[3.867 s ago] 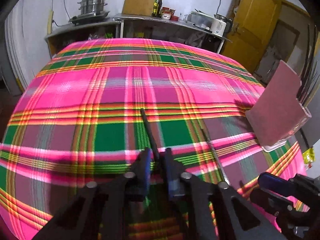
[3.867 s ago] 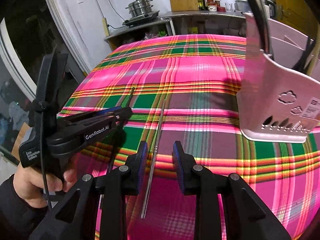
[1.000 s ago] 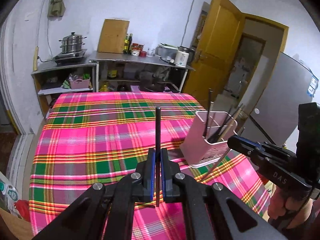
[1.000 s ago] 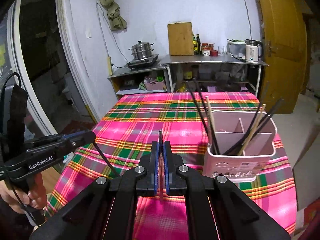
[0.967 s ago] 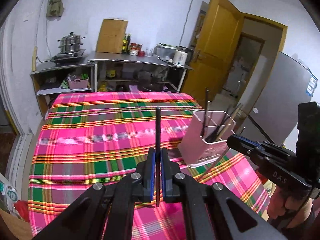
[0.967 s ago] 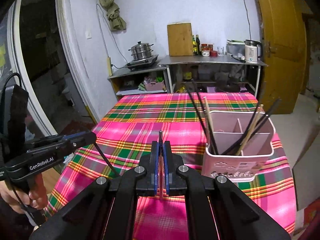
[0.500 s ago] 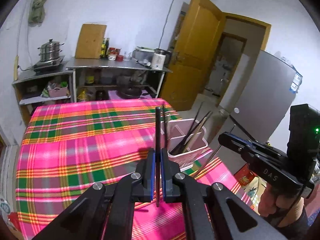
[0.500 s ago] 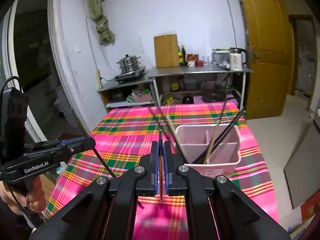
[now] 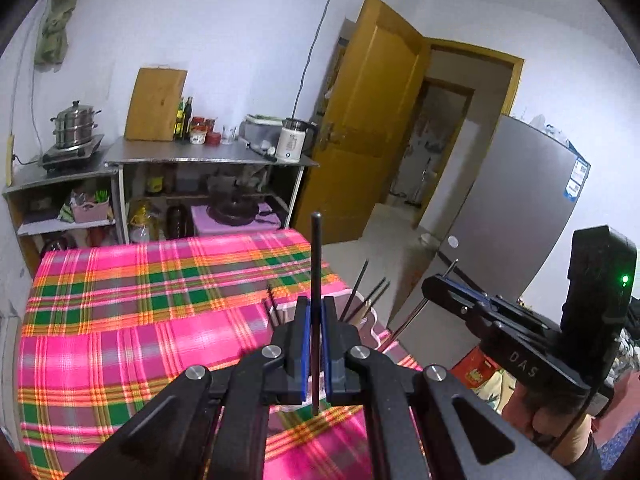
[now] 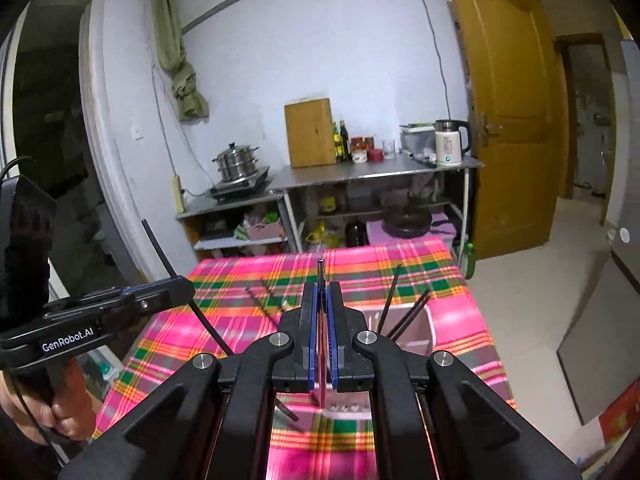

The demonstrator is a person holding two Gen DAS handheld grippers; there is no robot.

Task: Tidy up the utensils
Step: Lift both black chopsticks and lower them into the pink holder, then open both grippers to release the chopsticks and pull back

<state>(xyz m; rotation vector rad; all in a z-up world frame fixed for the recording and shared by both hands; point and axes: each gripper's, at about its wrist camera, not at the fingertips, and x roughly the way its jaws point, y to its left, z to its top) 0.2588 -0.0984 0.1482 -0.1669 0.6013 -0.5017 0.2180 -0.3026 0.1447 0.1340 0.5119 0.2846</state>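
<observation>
My left gripper [image 9: 315, 344] is clamped on a black chopstick [image 9: 316, 264], upright. My right gripper [image 10: 321, 336] pinches a thin metal chopstick [image 10: 321, 276]. Both hang above the pink holder [image 10: 416, 330] on the plaid cloth [image 9: 120, 312] — already bristling with sticks. Risk: slim rods pivoting between pads, or snagging those sticks and tipping the holder.

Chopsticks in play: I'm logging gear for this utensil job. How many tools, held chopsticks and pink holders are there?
Tools: 2 (left tool, right tool)
Held chopsticks: 2 (black chopstick, grey chopstick)
Pink holder: 1
Total: 5; sticks inside the holder are partly hidden, uncounted.
</observation>
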